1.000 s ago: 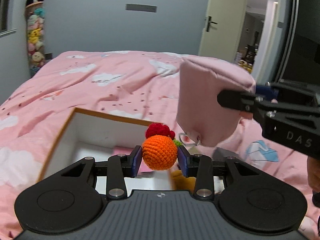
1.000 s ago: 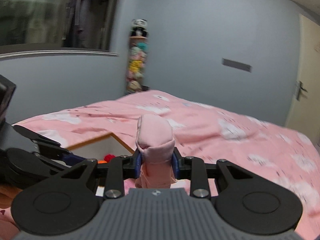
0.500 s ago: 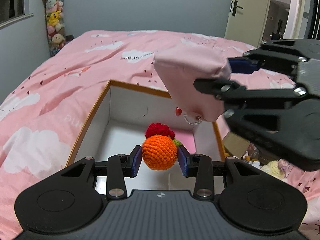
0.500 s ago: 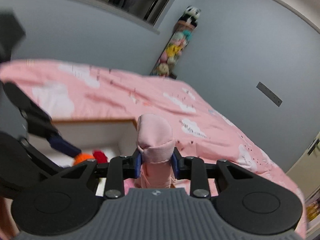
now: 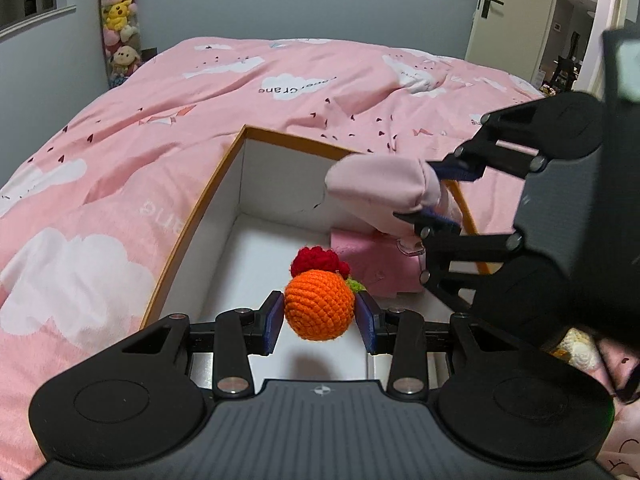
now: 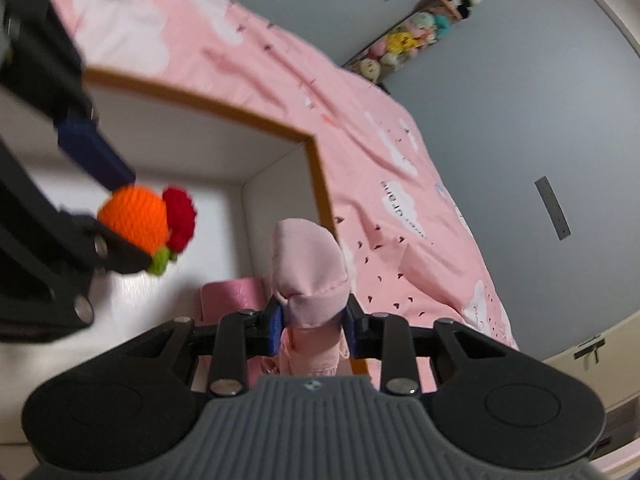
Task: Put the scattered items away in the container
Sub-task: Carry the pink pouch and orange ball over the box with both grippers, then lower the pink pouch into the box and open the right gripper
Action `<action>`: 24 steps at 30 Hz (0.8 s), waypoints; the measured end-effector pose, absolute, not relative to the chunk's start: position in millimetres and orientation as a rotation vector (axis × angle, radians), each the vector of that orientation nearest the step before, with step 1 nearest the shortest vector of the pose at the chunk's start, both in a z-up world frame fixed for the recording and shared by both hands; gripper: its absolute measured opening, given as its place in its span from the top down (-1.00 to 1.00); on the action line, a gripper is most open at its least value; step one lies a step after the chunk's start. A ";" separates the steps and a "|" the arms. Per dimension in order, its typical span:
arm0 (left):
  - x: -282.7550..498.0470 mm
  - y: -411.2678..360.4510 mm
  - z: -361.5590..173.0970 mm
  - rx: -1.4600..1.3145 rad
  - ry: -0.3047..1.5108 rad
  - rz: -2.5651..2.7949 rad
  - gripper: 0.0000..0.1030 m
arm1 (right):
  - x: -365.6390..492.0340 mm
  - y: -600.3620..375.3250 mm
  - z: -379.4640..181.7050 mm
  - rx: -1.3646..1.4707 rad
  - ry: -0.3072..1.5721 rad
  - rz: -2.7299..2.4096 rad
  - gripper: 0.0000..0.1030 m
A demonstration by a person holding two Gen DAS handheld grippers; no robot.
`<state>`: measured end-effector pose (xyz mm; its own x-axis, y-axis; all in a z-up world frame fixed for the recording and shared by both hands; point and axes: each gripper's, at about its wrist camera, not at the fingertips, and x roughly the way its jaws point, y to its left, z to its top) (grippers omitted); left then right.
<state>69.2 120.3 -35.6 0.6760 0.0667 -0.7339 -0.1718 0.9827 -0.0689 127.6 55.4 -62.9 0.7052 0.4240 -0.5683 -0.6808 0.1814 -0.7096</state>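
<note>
Now the left claw point(image 5: 319, 322) pinches a round orange crocheted fruit point(image 5: 319, 305) with a red tuft; the right claw point(image 6: 313, 326) pinches a pale pink fabric pouch point(image 6: 308, 276).

Right gripper point(image 5: 432, 196): from high at the right, beyond the box point(image 5: 240, 184), to low over its right wall, rolled onto its side. Pouch point(image 5: 380, 192): formerly hanging upright above the bedspread point(image 5: 160, 120), now lying sideways above the pink item point(image 5: 376, 264) inside the box. Left gripper point(image 5: 319, 316): lowered and tipped downward; its crochet orange point(image 5: 319, 310) now sits over the box floor.
</note>
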 end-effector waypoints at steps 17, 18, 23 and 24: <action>81.9 129.5 -51.9 -0.104 0.933 0.198 0.14 | 141.1 70.5 -89.4 -1.160 0.374 0.902 0.16; 81.9 129.8 -52.5 -0.108 0.935 0.192 0.14 | 141.8 69.4 -89.7 -1.148 0.391 0.921 0.13; 81.0 131.5 -53.9 -0.113 0.932 0.194 0.14 | 141.7 61.5 -85.7 -1.103 0.432 0.984 -0.08; 80.8 131.9 -54.0 -0.115 0.932 0.193 0.14 | 142.1 59.5 -83.4 -1.089 0.444 1.002 -0.12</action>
<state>80.8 131.9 -54.0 0.5803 0.1156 -0.8062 -0.2145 0.9766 -0.0144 142.1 59.5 -83.4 0.5095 0.4513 -0.7326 -0.8458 0.1060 -0.5229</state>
